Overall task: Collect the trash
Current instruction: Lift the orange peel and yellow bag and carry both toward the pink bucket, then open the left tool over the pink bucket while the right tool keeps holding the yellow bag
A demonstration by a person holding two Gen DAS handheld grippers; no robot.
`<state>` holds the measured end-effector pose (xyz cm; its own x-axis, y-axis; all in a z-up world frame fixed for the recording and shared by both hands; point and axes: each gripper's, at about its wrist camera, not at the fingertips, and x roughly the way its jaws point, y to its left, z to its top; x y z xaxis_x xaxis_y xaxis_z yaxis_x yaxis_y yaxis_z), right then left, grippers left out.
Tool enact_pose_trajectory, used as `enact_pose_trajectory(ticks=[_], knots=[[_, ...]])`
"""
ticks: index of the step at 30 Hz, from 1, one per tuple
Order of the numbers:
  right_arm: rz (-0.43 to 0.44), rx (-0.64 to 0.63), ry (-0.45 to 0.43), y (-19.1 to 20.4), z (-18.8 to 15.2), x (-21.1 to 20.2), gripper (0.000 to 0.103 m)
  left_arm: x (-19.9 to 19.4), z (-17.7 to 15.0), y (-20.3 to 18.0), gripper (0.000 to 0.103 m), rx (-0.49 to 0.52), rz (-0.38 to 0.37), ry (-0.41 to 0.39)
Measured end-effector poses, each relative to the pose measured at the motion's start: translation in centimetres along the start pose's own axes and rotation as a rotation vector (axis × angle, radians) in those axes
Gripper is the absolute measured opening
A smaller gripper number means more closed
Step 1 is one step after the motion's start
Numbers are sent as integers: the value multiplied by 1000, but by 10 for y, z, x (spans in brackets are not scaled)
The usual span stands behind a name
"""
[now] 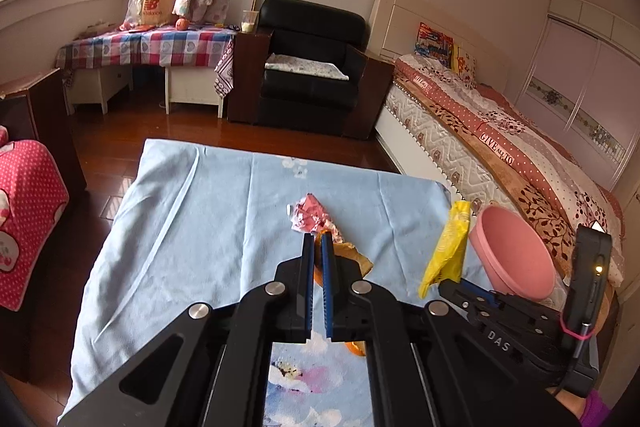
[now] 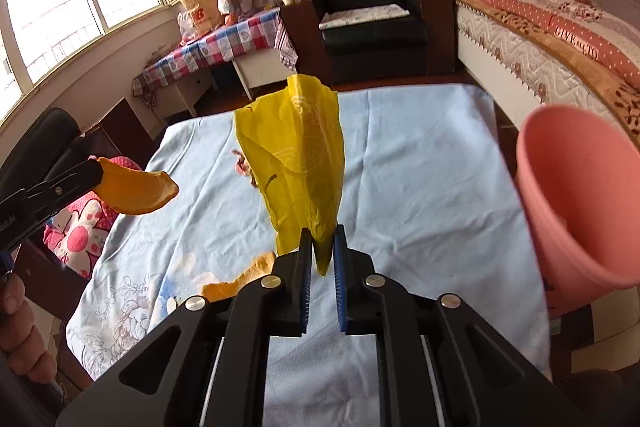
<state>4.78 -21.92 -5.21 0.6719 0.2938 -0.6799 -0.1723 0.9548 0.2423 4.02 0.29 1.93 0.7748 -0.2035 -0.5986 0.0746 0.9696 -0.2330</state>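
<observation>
Pink bin (image 2: 580, 195) beside table; crumpled wrapper (image 1: 310, 213) ahead.

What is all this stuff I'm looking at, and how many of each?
plastic bag: one, yellow, hanging from right claw
held peel: one, orange, in left claw
loose peel: one, orange, on cloth
wrapper: one, pink, crumpled mid-cloth
bin: one, pink, right of table
cloth: one, light blue, covering table
armchair: one, black, far wall
bed: one, patterned, right
left claw: one, black, shut
right claw: one, black, shut
</observation>
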Motion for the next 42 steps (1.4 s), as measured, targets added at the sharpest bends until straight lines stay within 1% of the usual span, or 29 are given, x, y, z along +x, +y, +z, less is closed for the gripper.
enact_pose_trajectory(ticks=[5,9,14,19,25,31,38,42], knots=[[-16,-6,-68,-8,7,-26,11,-5,7,-19,3,19,0,-17],[-42,-1,-129,-19,11,-50,11,-5,13,-44,3,41,-6,-24],[-82,21,-184,-41,14,-75,11,2,16,-80,3,80,-35,-20],[-131,56,-213,-69,13,-92,11,17,19,-121,3,122,-84,-6],[-197,110,-230,-111,14,-107,11,38,20,-170,3,174,-132,10],[-246,160,-231,-155,14,-115,11,63,17,-215,3,208,-178,43],[-272,214,-202,-191,10,-104,11,96,6,-257,3,249,-217,98],[-280,233,-176,-202,7,-93,11,114,-2,-280,3,273,-231,126]])
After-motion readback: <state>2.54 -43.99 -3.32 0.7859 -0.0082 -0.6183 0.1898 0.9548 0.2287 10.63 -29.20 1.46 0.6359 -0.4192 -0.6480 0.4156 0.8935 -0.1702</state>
